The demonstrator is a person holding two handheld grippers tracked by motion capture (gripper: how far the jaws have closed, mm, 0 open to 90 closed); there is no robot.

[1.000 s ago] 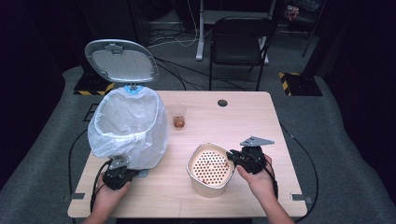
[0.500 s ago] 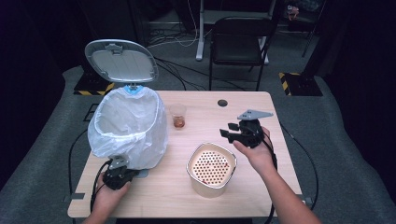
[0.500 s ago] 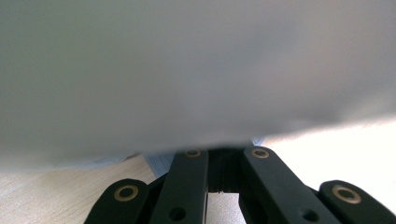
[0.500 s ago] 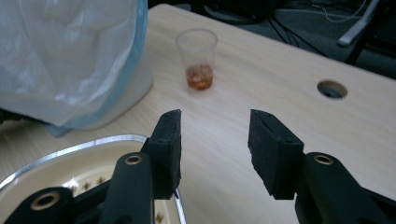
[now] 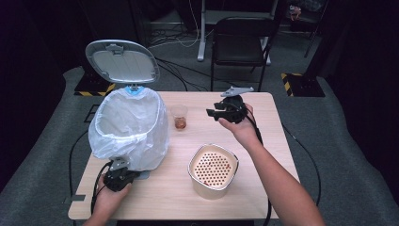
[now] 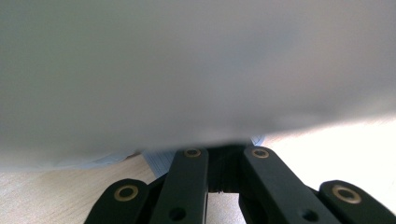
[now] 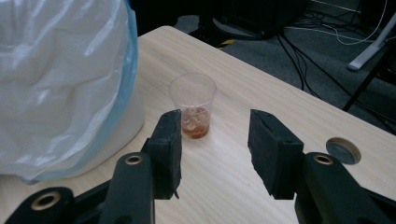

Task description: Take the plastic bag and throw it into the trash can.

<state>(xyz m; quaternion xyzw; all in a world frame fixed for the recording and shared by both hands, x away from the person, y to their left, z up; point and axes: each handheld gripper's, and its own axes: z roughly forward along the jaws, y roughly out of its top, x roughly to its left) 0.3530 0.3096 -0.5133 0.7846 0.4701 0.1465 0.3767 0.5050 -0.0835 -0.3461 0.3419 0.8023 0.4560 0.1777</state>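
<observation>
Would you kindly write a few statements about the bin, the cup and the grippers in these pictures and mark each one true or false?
1. The bin lid is up. True.
2. The right gripper holds the cup. False: its fingers stand open, apart from the cup, nothing between them.
3. The cup is empty. False: reddish bits lie at its bottom.
4. The left gripper sits at the bin's base. True.
5. A perforated insert sits in the pot. True.
</observation>
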